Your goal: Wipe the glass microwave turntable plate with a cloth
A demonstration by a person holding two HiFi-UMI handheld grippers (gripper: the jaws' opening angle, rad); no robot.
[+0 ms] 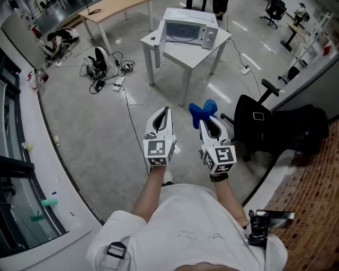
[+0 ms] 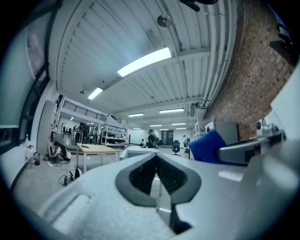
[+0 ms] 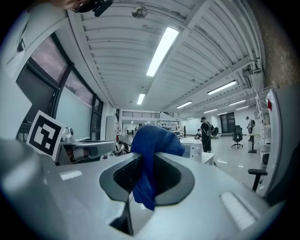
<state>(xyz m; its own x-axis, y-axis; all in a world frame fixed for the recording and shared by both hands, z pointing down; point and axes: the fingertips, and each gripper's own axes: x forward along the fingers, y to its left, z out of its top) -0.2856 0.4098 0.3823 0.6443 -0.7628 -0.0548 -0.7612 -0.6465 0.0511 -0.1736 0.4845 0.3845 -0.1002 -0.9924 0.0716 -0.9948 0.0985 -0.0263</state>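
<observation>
Both grippers are held out level over the grey floor, side by side. My left gripper [image 1: 166,109] [image 2: 157,157] is shut with nothing between its jaws. My right gripper [image 1: 203,120] [image 3: 149,158] is shut on a blue cloth [image 1: 203,109] [image 3: 153,138], which bunches above the jaws and hangs down between them. The cloth [image 2: 209,146] also shows at the right of the left gripper view. A white microwave [image 1: 189,29] stands on a white table [image 1: 180,53] some way ahead. The glass turntable plate is not visible in any view.
A black office chair [image 1: 270,127] stands close on the right. Cables and gear [image 1: 103,66] lie on the floor at left, with a cord [image 1: 130,114] running toward me. A wooden table [image 1: 108,10] is at the back left, and a curved ledge [image 1: 47,153] runs along the left.
</observation>
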